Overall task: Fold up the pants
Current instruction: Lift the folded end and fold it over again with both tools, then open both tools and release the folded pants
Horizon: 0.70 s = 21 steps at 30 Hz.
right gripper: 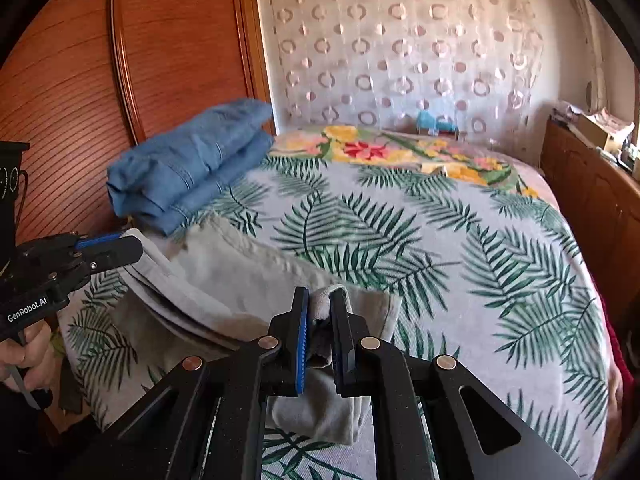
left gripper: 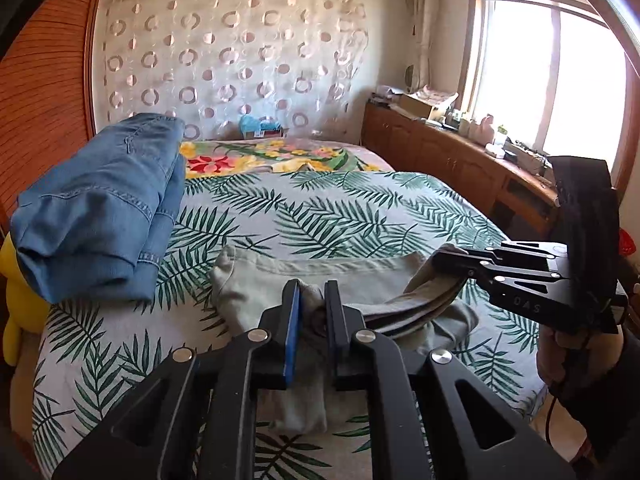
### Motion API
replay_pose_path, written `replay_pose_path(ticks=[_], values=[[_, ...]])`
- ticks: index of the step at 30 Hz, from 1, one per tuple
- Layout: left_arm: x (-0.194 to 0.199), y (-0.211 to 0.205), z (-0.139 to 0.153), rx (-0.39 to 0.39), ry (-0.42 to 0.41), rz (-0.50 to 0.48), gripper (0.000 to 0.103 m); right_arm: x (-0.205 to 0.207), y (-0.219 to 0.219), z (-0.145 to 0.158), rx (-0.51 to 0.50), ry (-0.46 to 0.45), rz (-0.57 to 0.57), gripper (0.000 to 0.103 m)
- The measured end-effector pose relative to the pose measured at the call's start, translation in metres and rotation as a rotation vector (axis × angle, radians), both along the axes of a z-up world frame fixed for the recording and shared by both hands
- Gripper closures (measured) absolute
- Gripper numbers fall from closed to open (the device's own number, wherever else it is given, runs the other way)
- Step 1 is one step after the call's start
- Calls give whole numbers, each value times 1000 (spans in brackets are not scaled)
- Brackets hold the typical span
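Note:
Pale grey-green pants [left gripper: 312,276] lie partly folded on the leaf-print bed, also in the right wrist view [right gripper: 248,276]. My left gripper [left gripper: 312,300] is shut on a bunched edge of the pants at their near left end; it shows from the side in the right wrist view [right gripper: 120,246]. My right gripper [right gripper: 320,304] is shut on the pants' other end, lifted a little off the bed; it shows in the left wrist view [left gripper: 448,260] holding stacked layers.
Folded blue jeans [left gripper: 100,208] sit at the bed's left by the wooden headboard [right gripper: 80,80]. A floral blanket [left gripper: 264,156] lies farther back. A wooden cabinet [left gripper: 460,160] with clutter runs under the window at right. A yellow plush [left gripper: 16,280] is at the left edge.

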<state>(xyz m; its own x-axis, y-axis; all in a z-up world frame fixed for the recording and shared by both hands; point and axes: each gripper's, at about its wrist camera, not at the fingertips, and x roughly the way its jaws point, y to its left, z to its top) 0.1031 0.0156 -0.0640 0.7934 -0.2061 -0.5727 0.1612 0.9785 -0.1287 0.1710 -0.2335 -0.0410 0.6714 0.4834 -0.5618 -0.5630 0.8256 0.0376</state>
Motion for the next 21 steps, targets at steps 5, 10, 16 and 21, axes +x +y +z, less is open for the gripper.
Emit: replay_pose_path(ticks=[5,10,16,21], values=[[2,-1,1,8,5,4,81,9,3,-3,-3,14,-4,93],[0,-1,0,15,4,3,73,10,4,-2,-6,13,-5,93],[-2,-2,-7,38,19,2,46,11,2,-2,7,12,-15,93],[-5,0,-13,20,34,-3,29,4,5,-1,-18,-26,-13,88]])
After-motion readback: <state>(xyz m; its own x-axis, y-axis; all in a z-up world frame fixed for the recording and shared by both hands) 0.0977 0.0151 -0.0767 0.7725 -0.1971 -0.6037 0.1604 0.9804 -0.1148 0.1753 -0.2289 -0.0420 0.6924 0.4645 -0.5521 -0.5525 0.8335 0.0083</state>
